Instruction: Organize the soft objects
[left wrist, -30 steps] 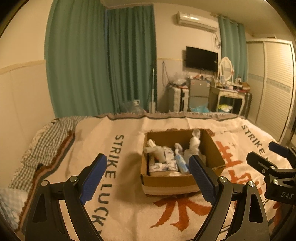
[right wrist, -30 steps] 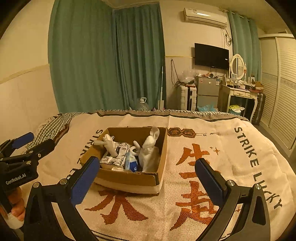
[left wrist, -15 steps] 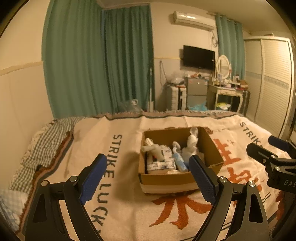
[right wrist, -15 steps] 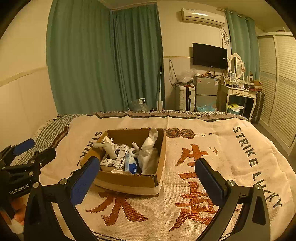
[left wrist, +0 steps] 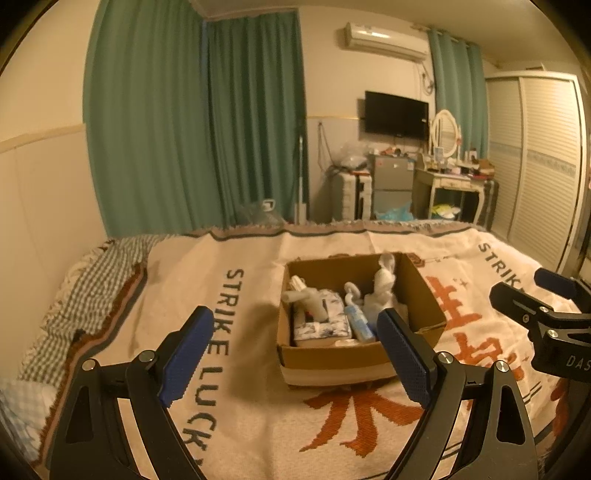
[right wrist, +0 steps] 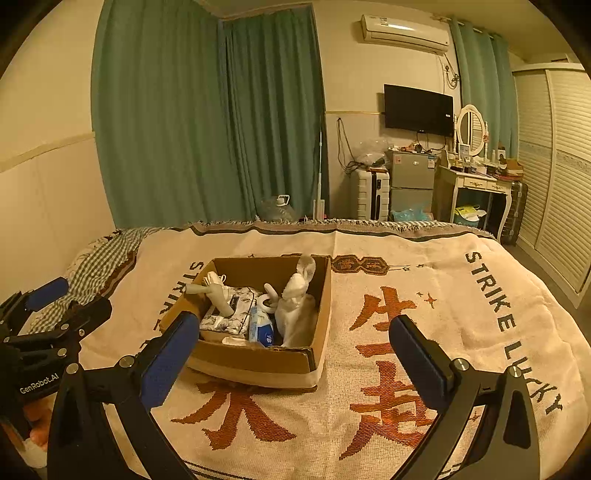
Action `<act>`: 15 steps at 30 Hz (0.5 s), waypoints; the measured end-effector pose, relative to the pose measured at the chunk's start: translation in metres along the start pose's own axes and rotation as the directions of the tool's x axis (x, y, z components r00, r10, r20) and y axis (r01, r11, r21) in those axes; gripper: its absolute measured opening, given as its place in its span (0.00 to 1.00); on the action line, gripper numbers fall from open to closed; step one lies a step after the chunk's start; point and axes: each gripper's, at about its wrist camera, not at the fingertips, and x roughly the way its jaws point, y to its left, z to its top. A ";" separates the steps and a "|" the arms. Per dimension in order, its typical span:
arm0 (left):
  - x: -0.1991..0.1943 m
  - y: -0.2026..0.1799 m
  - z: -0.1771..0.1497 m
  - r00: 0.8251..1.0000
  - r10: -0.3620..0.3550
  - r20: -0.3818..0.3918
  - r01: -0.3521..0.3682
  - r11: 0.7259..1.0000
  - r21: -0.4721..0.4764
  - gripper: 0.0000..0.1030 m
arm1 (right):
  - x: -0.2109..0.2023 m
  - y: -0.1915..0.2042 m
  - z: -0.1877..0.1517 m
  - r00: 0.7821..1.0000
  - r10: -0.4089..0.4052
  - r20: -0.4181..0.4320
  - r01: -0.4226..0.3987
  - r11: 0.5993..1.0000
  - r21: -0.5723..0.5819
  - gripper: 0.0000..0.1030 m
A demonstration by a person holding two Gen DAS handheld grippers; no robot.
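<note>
Nearest of all, the left gripper (left wrist: 295, 345) hangs over the bed with its blue-padded fingers (left wrist: 186, 350) spread wide and nothing between them. The right gripper (right wrist: 297, 352) does the same beside it — jaws far apart, empty, clear of the fabric below. Each shows at the edge of the other's view, and part of a person's hand (right wrist: 37, 424) appears beneath the left tool in the right wrist view.

Under both lies a cream woven blanket (right wrist: 424, 280) with orange characters and the dark words "STRIKE LUCKY" along its sides. A cardboard box (right wrist: 258, 363) sits on the blanket just beyond the fingertips, open at the top, not touched by either tool. Inside it are the soft things: a white plush rabbit (right wrist: 295, 310) upright against the right wall, a floral tissue pack (right wrist: 229, 314) lying flat on the left, a blue-and-white packet (right wrist: 262, 328) between them, and a pale long-limbed toy (right wrist: 216, 293) draped over the tissue pack.

At the left edge of the bed a checked cloth (left wrist: 96, 280) shows from under the blanket. Beyond the foot of the bed hang green curtains (right wrist: 207, 118); further right stand a white suitcase (right wrist: 373, 194), a small fridge (right wrist: 412, 181) and a dressing table (right wrist: 476, 188) with an oval mirror. A television (right wrist: 417, 110) and an air conditioner (right wrist: 404, 33) are mounted on the far wall, and a louvred wardrobe (right wrist: 554, 166) fills the right side.
</note>
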 end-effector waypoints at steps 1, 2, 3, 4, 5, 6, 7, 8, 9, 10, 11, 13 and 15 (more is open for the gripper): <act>0.000 0.001 0.000 1.000 0.001 0.000 -0.001 1.000 -0.001 0.88 | 0.000 0.000 0.000 1.000 0.000 -0.001 0.000 1.000 -0.001 1.00; 0.000 0.001 0.000 1.000 0.001 0.000 -0.001 1.000 -0.003 0.88 | 0.001 0.001 0.000 1.000 0.001 -0.003 -0.001 1.000 -0.002 1.00; 0.000 0.001 0.000 1.000 0.001 -0.001 -0.001 1.000 -0.003 0.88 | 0.001 0.001 0.000 1.000 0.004 -0.005 -0.005 1.000 -0.002 1.00; 0.001 0.002 0.000 1.000 0.002 -0.002 -0.002 1.000 -0.004 0.88 | 0.002 0.002 0.000 1.000 0.006 -0.006 -0.006 1.000 -0.001 1.00; 0.001 0.002 0.000 1.000 0.003 -0.002 -0.003 1.000 -0.004 0.88 | 0.002 0.002 0.000 1.000 0.007 -0.006 -0.007 1.000 0.000 1.00; 0.001 0.002 0.000 1.000 0.003 -0.002 -0.003 1.000 -0.004 0.88 | 0.002 0.002 0.000 1.000 0.008 -0.006 -0.008 1.000 0.000 1.00; 0.001 0.002 0.000 1.000 0.004 -0.002 -0.004 1.000 -0.004 0.88 | 0.002 0.003 -0.001 1.000 0.010 -0.007 -0.010 1.000 0.000 1.00; 0.001 0.002 0.000 1.000 0.005 -0.003 -0.005 1.000 -0.002 0.88 | 0.003 0.003 -0.001 1.000 0.010 -0.008 -0.010 1.000 0.000 1.00; 0.001 0.001 0.000 1.000 0.007 -0.003 -0.007 1.000 0.001 0.88 | 0.003 0.004 -0.001 1.000 0.009 -0.008 -0.009 1.000 -0.001 1.00; 0.001 0.001 -0.001 1.000 0.008 -0.003 -0.008 1.000 0.004 0.88 | 0.003 0.004 -0.001 1.000 0.009 -0.008 -0.009 1.000 -0.003 1.00; 0.001 0.000 -0.001 1.000 0.009 -0.002 -0.009 1.000 0.007 0.88 | 0.003 0.004 -0.001 1.000 0.010 -0.009 -0.010 1.000 -0.003 1.00; 0.001 0.000 -0.001 1.000 0.009 -0.002 -0.008 1.000 0.008 0.88 | 0.003 0.004 -0.001 1.000 0.011 -0.009 -0.011 1.000 -0.005 1.00; 0.001 0.000 0.000 1.000 0.010 -0.003 -0.010 1.000 0.010 0.88 | 0.003 0.005 -0.001 1.000 0.011 -0.010 -0.011 1.000 -0.005 1.00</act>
